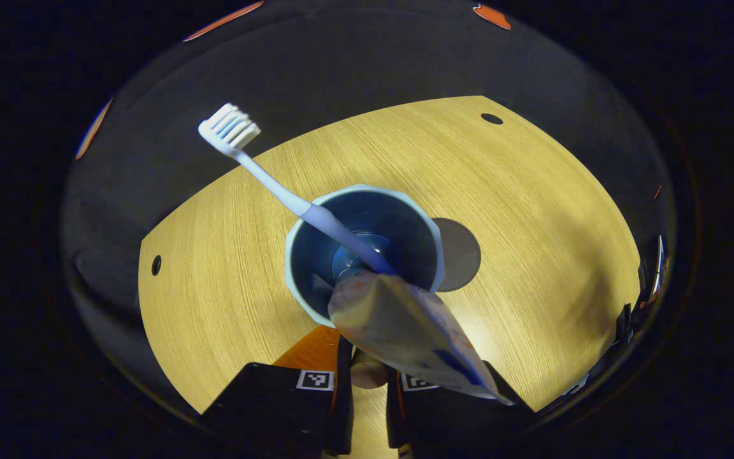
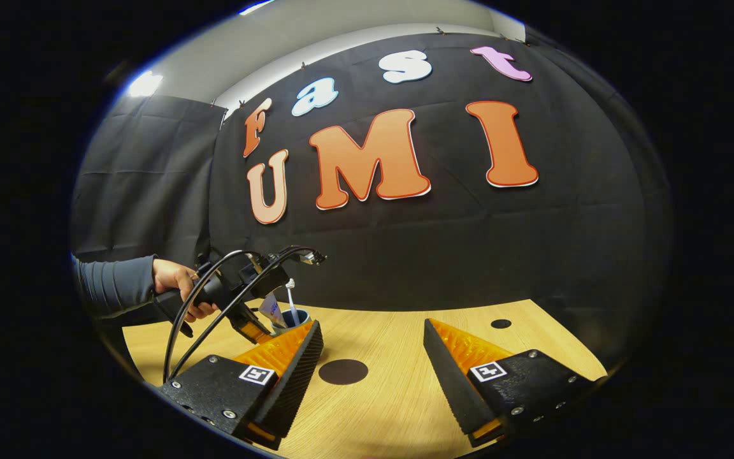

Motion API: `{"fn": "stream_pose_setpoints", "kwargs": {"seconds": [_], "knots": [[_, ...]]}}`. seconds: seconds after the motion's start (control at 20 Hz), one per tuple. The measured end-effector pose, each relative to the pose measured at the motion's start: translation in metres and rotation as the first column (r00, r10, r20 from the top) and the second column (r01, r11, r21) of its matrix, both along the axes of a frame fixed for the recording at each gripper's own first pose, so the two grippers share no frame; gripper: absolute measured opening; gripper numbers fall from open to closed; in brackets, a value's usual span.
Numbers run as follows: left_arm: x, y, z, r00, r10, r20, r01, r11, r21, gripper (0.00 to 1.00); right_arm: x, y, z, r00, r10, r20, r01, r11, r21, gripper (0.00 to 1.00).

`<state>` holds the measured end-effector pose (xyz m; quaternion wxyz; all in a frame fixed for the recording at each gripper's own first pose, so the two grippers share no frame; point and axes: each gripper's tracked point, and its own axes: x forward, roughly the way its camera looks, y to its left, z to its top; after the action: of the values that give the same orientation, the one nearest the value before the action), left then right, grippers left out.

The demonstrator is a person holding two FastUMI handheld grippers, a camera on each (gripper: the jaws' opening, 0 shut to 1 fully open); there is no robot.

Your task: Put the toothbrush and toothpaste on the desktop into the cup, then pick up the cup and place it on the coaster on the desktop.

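While the toothpaste tube (image 1: 405, 331) is pinched near its tail by the left gripper (image 1: 367, 376), its nose is held just over the cup (image 1: 316, 299) at frame centre. Tube: judged soft, light, slippery. Toothbrush (image 1: 278, 191): leaned inside the cup. Coaster (image 1: 462, 255): just beside the cup. Right gripper (image 2: 373, 370): jaws spread wide, nothing held.

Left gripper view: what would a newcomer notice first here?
The toothpaste tube, pinched in the left gripper, tips into the blue cup, where the toothbrush already leans. The dark round coaster lies just behind the cup, bare.
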<state>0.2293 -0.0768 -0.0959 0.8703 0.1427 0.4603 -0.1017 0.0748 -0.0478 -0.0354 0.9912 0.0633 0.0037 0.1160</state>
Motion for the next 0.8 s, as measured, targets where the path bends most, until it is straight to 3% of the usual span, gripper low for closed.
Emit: {"fn": "stream_pose_setpoints", "kwargs": {"seconds": [0.05, 0.55, 0.7, 0.75, 0.8], "knots": [[-0.001, 0.0, 0.0, 1.0, -0.009, 0.001, 0.009, 1.0, -0.001, 0.24, -0.003, -0.002, 0.0, 1.0, -0.007, -0.002, 0.007, 1.0, -0.005, 0.96], [-0.007, 0.003, -0.006, 0.997, -0.061, -0.038, 0.06, 0.998, -0.01, 0.24, -0.025, -0.03, -0.006, 0.998, -0.056, -0.01, 0.056, 0.998, -0.015, 0.96], [-0.007, 0.008, -0.004, 0.996, -0.056, -0.064, 0.056, 0.998, 0.001, 0.24, -0.027, -0.034, -0.011, 0.998, -0.063, -0.024, 0.063, 0.998, -0.001, 0.96], [-0.008, 0.008, -0.006, 0.996, -0.047, -0.073, 0.047, 0.999, 0.004, 0.24, -0.028, -0.035, -0.013, 0.998, -0.062, -0.03, 0.062, 0.998, 0.001, 1.0], [-0.01, 0.007, -0.001, 0.996, -0.038, -0.077, 0.038, 0.999, 0.002, 0.24, -0.028, -0.037, -0.014, 0.997, -0.064, -0.033, 0.064, 0.998, 0.002, 0.96]]}}
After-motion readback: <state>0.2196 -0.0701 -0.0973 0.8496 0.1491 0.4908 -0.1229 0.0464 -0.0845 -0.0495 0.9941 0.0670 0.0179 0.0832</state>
